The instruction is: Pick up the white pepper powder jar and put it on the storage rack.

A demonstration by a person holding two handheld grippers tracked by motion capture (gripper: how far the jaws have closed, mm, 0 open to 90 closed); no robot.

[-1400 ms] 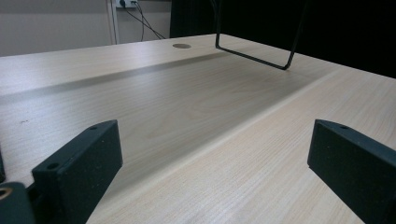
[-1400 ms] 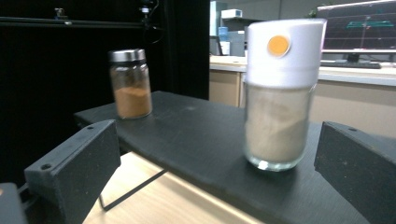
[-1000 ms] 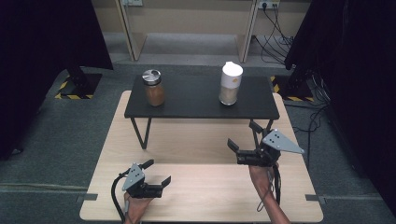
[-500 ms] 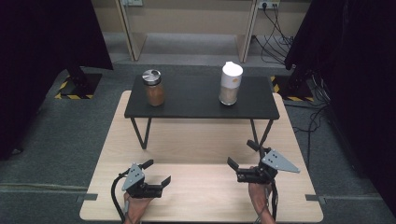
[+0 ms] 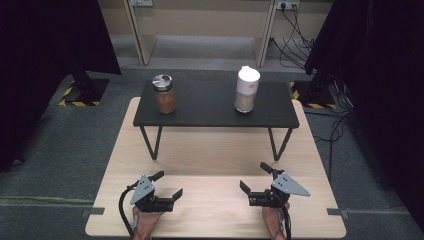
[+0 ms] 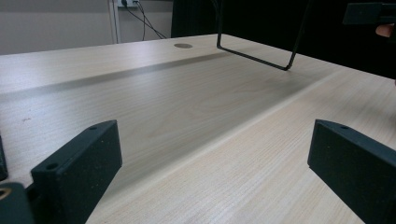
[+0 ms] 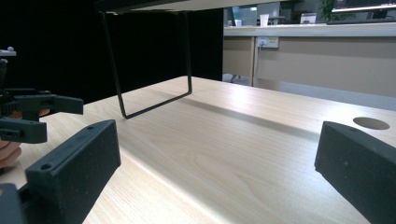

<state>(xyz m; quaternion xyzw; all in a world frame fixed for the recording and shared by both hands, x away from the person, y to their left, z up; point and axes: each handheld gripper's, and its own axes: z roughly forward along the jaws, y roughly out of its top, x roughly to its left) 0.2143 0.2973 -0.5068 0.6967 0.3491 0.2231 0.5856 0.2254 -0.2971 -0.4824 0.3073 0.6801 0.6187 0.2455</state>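
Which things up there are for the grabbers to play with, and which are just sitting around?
For the job:
left gripper, open
right gripper, open
brown jar, nearer the left gripper
white container, nearer the right gripper

Just there:
black shelf under both
wooden table
cables on the floor

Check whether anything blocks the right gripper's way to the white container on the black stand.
Nothing visible does. The right gripper rests low on the wooden table, jaws open, and the white container stands on the raised black stand, with bare wood between. The gripper must rise over the stand's front edge.
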